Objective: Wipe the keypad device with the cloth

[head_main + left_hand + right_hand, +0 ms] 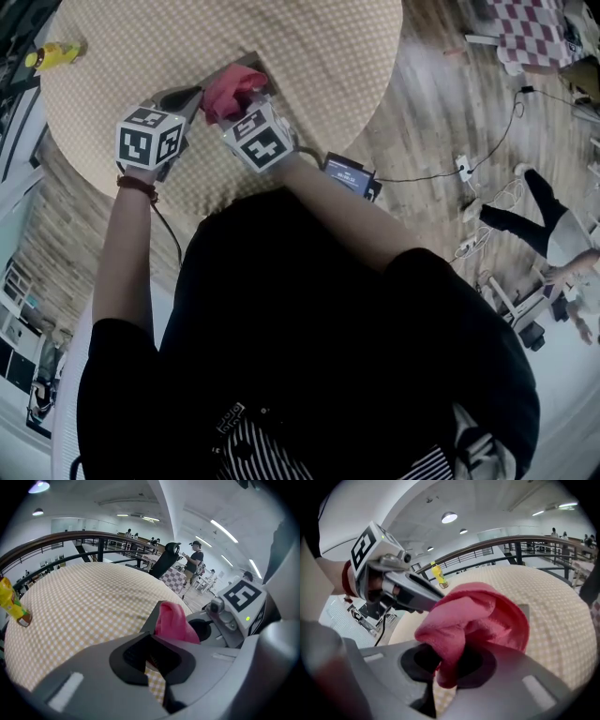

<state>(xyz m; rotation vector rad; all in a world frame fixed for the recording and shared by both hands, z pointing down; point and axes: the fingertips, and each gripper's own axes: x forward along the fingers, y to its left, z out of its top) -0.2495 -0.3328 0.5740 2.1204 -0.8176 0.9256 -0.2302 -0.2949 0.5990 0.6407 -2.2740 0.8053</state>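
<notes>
Where the keypad device (247, 64) lies: on the round checked table (309, 47), close to the rim nearest me, a grey slab largely covered by the cloth.
Cloth (473, 616): pink, bunched into a loose heap on top of the device.
My right gripper (445, 663): jaws closed on a fold of the cloth, with the rest spilling forward onto the device.
My left gripper (151, 654): jaws drawn in to a narrow gap and clamped on the device's near edge; checked tabletop shows beneath them.
The pair: side by side, tips nearly meeting at the cloth.
Yellow bottle (52, 54): at the table's far left rim, well apart from the device.
Railing (70, 538): dark, curving behind the table.
Background: a person (194, 562) standing among chairs beyond the rail.
</notes>
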